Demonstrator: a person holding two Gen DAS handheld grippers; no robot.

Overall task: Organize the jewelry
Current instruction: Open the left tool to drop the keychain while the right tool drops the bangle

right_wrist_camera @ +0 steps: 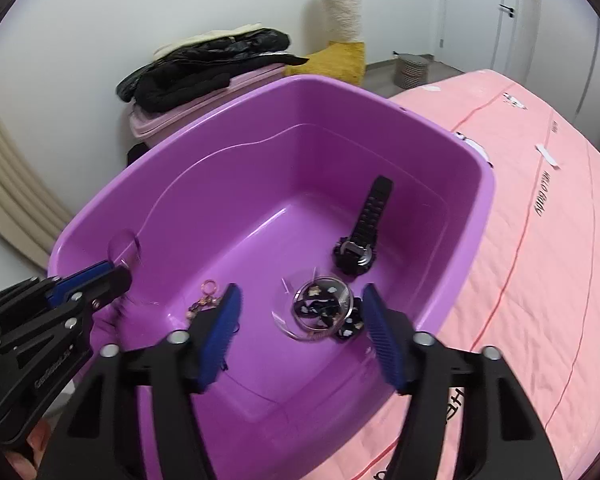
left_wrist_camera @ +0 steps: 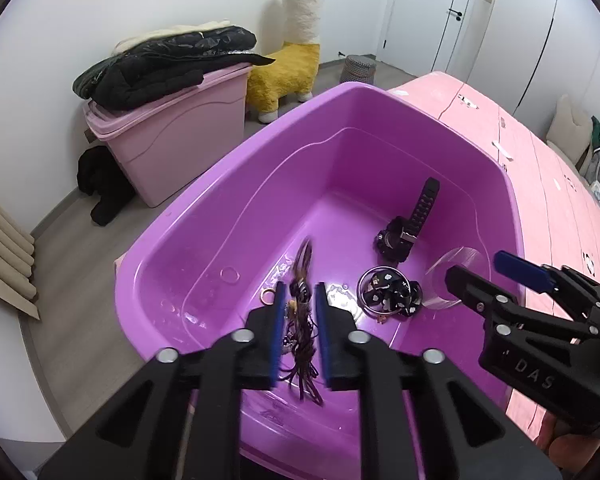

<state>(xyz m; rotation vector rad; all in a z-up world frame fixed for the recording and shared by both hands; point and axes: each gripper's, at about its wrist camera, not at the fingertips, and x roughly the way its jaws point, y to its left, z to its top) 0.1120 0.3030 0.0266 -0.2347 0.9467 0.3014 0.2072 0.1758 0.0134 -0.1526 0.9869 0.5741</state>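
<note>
A tasselled keychain (left_wrist_camera: pixel 302 320) hangs blurred between the left gripper's (left_wrist_camera: pixel 299 308) parted blue pads, over the purple tub (left_wrist_camera: pixel 204 216). On the tub floor lie a black watch (right_wrist_camera: pixel 360 236) and a bangle (right_wrist_camera: pixel 324 308). The right gripper (right_wrist_camera: pixel 300 320) hovers wide open above the bangle.

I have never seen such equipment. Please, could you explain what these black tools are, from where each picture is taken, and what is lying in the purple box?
The black tools are two-finger grippers, and a person holds one in each hand. Each carries a camera looking along its fingers, so one picture is from the left gripper and the other from the right gripper. The purple tub stands on a pink cover. Inside are a black watch, a ring with dark flowered fabric, and a brown tasselled charm. The charm is blurred between the left fingers, so I cannot tell whether it is held. The right gripper is open and empty.
</note>
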